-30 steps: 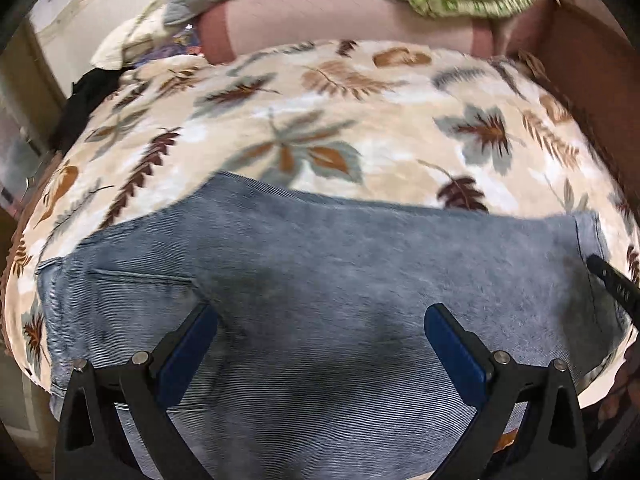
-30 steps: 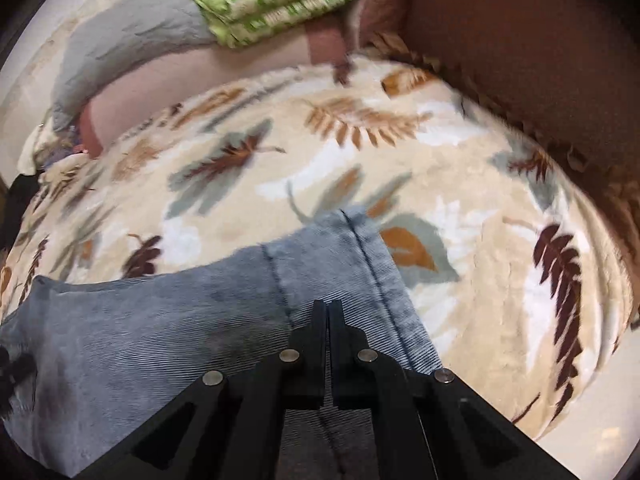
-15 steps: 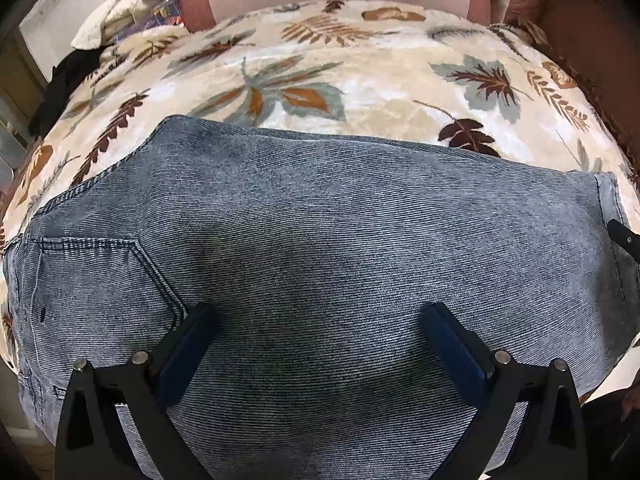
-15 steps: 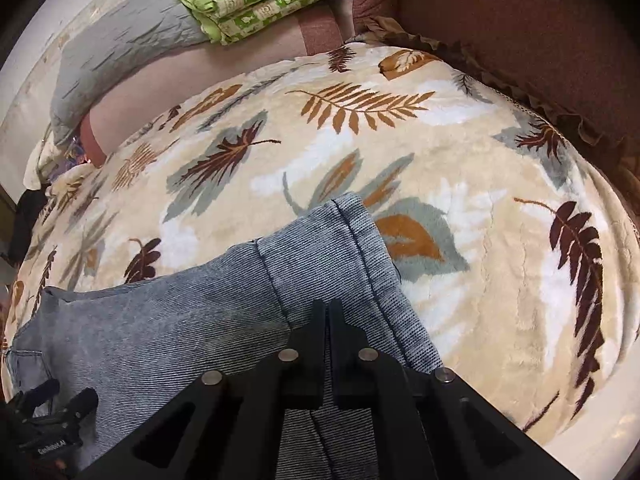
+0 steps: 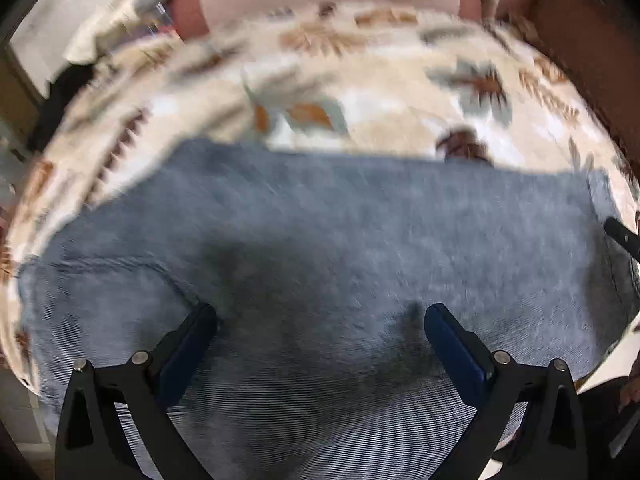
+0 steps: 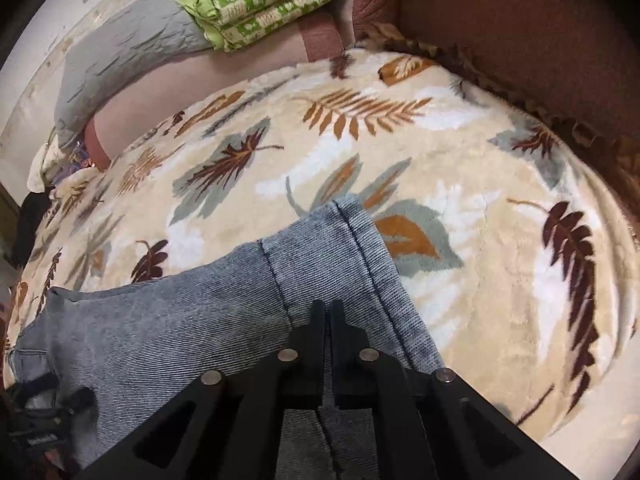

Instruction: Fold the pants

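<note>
On leaf-print blanket (image 6: pixel 460 208), grey-blue ribbed pants (image 5: pixel 340 248) flat, left gripper (image 5: pixel 320 320) spread, right gripper (image 6: pixel 327 312) pinching hem.

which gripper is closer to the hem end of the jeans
Right. The right gripper is shut on the jeans right by the hem; the left gripper hangs open over the mid-leg, near the back pocket.
</note>
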The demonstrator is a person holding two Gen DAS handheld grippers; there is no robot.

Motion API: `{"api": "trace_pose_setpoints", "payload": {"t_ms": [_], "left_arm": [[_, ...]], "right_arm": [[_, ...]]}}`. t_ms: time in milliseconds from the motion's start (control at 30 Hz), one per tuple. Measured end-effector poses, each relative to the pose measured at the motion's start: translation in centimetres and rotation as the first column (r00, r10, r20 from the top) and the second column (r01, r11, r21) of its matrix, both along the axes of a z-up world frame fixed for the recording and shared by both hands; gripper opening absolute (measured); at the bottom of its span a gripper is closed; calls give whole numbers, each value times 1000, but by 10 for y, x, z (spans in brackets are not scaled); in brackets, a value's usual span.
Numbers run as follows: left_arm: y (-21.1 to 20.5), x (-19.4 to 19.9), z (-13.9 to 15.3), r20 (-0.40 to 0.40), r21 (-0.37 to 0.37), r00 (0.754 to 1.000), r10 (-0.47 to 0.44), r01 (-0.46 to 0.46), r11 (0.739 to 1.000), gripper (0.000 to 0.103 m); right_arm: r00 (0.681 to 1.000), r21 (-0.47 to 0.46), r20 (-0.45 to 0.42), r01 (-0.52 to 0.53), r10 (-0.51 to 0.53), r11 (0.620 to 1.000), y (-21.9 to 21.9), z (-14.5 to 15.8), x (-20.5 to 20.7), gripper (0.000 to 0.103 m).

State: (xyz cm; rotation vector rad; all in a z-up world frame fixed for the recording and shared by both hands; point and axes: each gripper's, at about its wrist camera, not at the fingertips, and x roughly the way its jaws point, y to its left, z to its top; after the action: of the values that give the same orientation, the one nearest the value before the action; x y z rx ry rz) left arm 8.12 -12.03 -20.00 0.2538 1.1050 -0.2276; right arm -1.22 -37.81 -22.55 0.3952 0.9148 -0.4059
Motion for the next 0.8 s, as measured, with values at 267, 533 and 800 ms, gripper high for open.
{"api": "trace_pose_setpoints", "payload": {"t_ms": [267, 533, 800], "left_arm": [[23, -30, 33, 82, -82, 996, 44, -37, 996, 103], [42, -36, 16, 48, -49, 997, 56, -54, 997, 103], [47, -25, -16, -47, -3, 995, 91, -91, 996, 103]], "right_arm": [[988, -67, 59, -141, 145, 988, 40, 16, 7, 4], [983, -62, -11, -181, 181, 982, 53, 3, 18, 4], [983, -15, -79, -168, 167, 986, 48, -14, 24, 5]]}}
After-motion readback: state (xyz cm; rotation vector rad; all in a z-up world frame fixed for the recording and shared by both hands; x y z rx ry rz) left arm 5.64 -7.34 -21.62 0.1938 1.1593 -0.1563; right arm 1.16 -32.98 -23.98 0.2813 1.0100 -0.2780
